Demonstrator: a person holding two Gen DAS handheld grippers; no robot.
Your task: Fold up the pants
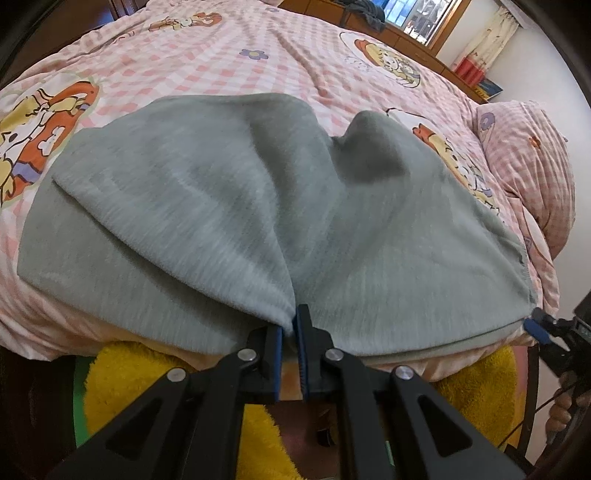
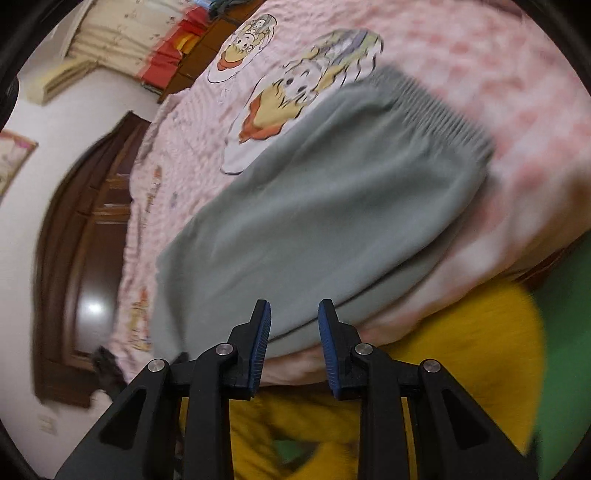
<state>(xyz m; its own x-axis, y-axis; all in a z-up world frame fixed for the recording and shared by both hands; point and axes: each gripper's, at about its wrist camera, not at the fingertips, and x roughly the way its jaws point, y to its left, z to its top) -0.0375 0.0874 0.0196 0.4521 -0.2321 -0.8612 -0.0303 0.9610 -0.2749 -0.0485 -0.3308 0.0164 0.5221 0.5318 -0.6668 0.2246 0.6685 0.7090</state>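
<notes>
Grey pants (image 1: 229, 206) lie partly folded on a pink checked bedspread (image 1: 221, 62) with cartoon prints. My left gripper (image 1: 291, 326) is shut on a pinched fold of the pants at their near edge, and the cloth rises in a ridge from the pads. In the right wrist view, which is blurred, the pants (image 2: 314, 206) stretch away to their ribbed waistband (image 2: 439, 110). My right gripper (image 2: 294, 314) stands open above the pants' near edge with nothing between its blue pads. It also shows in the left wrist view, where the right gripper (image 1: 537, 326) sits by the pants' right corner.
A pink checked pillow (image 1: 528, 166) lies at the bed's right side. A person's fuzzy yellow garment (image 1: 122, 380) is close against the bed's near edge. Wooden furniture and a window (image 1: 417, 18) stand beyond the bed. A dark wooden arched frame (image 2: 70, 258) stands at the left.
</notes>
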